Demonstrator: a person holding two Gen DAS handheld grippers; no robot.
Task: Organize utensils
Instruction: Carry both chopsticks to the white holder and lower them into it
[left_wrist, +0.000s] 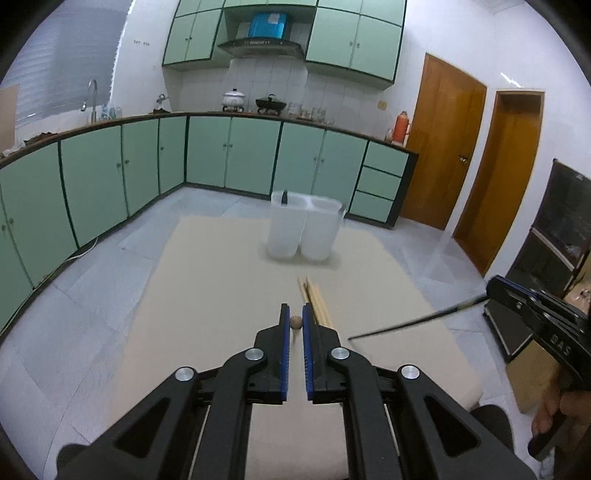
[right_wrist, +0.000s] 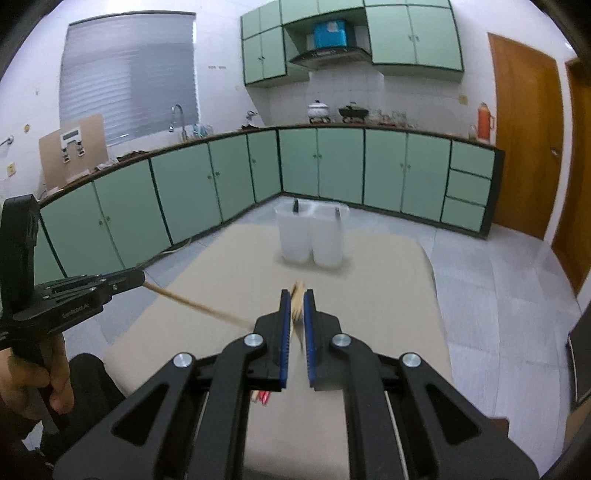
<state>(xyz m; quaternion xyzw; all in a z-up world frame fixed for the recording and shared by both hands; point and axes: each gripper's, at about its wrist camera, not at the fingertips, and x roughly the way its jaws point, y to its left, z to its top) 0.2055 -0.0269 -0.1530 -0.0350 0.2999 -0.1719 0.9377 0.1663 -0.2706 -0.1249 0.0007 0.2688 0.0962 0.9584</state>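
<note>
Two hand-held grippers, one per hand, both held above the beige table (left_wrist: 207, 295).

Left gripper (left_wrist: 294, 314) narrowed to a slit and pinched on one wooden chopstick (left_wrist: 295, 322). In its own view, only the chopstick's round tan end, between the blue pads. Full length given by the right wrist view alone, slanting from the left gripper's tips toward the right gripper (right_wrist: 296, 297).

Right gripper likewise nearly closed, clamped on one dark chopstick (left_wrist: 417, 320). Long and thin across the left wrist view, but no more than a blur between the pads in its own.

Right hand (left_wrist: 554, 410) on its handle at the edge of the left wrist view. Left hand (right_wrist: 33, 376) on its handle at the edge of the right wrist view.

Low between the right gripper's fingers, something small and red (right_wrist: 264, 397), in the right wrist view only, too blurred to name.

Just past the left fingertips, a loose bundle of pale wooden sticks (left_wrist: 314, 295) flat on the table: several, exact count unreadable.

Farther on, two translucent containers (left_wrist: 286, 232), side by side and touching, near the table's far edge. One dark utensil (left_wrist: 284, 197) upright in the left container, in both views. A second dark utensil (right_wrist: 337, 214) in the right container, from the right wrist only.

Beyond, green cabinets (left_wrist: 207, 155), two pots (left_wrist: 233, 99) on the counter, one orange flask (left_wrist: 400, 127) and two brown doors (left_wrist: 443, 140). Window blind (right_wrist: 129, 74) fully seen from the right wrist only.
</note>
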